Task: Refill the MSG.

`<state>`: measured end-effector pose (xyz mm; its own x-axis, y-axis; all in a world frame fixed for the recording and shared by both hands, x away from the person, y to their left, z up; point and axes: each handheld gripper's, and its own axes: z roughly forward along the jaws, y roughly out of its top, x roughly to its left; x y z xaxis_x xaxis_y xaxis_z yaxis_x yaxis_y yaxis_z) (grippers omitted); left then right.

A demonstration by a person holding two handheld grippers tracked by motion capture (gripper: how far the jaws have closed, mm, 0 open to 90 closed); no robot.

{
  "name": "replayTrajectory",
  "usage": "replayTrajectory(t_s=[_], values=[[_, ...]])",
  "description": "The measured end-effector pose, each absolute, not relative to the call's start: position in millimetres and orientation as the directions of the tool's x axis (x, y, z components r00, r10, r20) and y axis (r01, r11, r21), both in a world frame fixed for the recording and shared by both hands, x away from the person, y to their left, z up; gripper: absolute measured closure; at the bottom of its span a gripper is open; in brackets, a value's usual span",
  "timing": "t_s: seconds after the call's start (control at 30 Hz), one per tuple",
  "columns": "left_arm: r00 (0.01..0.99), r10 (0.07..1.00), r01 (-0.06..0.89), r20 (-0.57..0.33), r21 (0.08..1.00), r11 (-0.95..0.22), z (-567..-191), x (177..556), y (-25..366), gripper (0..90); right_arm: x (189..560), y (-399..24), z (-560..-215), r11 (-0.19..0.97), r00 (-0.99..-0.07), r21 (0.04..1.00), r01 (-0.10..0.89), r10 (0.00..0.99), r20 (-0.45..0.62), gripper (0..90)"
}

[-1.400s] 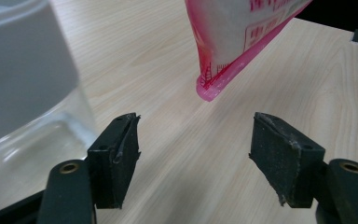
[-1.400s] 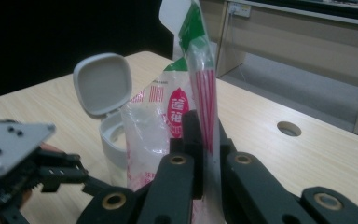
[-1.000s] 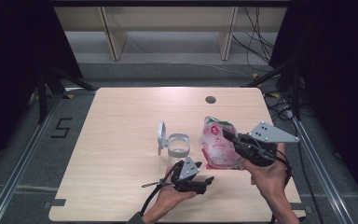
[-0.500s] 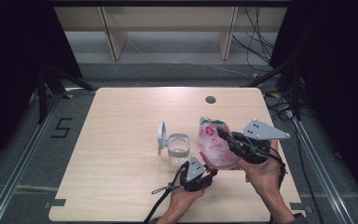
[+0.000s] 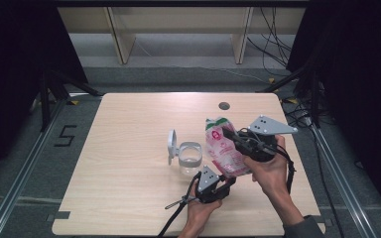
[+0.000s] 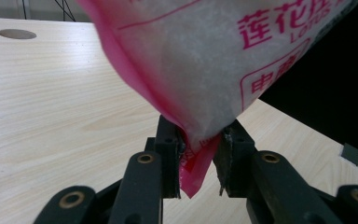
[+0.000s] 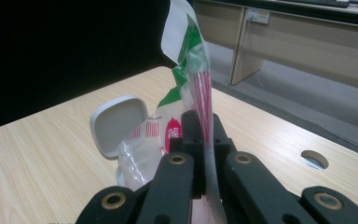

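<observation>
1. The bag (image 5: 223,148), a pink-and-white printed pouch with a green top, sits right of centre in the high view, held off the counter (image 5: 129,148) between both tools and just right of the clear container (image 5: 190,157).
2. The right hand-held gripper (image 5: 230,136) is clamped on the bag's upper portion; in the right gripper view its jaws are closed on the thin film of the bag (image 7: 200,93), with the torn green top rising above them.
3. The left hand-held gripper (image 5: 225,181) pinches the bag's lower corner; in the left gripper view the pink seam of the bag (image 6: 200,70) sits between the two jaws.
4. The container stands at centre frame with its grey lid (image 5: 171,147) hinged open to its left.
5. Judged step: the bag is being positioned for tipping its contents into the container. The next move likely calls for raising the bottom corner while aiming the opening over the rim.
6. Limits of view:
   - The bag's opening is not clearly visible.
   - The container's fill level cannot be read.
   - Most of the printed text is cut off.
   - The bag hides the lower right of the container's surroundings.
</observation>
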<state>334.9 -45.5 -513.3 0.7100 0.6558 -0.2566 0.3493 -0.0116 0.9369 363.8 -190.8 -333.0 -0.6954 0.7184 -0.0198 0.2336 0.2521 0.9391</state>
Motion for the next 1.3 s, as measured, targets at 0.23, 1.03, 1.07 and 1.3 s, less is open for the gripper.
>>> replayTrajectory(t_s=[0.23, 1.03, 1.07, 1.3], values=[[0.708, 0.652, 0.350, -0.270, 0.937, 0.009, -514, 338, -42, 73.2, 373, -175, -332, 0.283, -0.703, 0.928, 0.244, 0.710, -0.031, 90.0], [0.710, 0.647, 0.321, -0.278, 0.945, 0.053, -517, 348, -44, 74.2, 393, -142, -338, 0.331, -0.708, 0.908, 0.256, 0.704, -0.057, 90.0], [0.711, 0.649, 0.317, -0.270, 0.947, 0.047, -517, 347, -44, 74.3, 395, -142, -338, 0.340, -0.716, 0.909, 0.242, 0.695, -0.070, 90.0], [0.710, 0.663, 0.301, -0.238, 0.954, 0.020, -516, 348, -46, 74.6, 399, -139, -340, 0.349, -0.712, 0.900, 0.262, 0.700, -0.064, 90.0]])
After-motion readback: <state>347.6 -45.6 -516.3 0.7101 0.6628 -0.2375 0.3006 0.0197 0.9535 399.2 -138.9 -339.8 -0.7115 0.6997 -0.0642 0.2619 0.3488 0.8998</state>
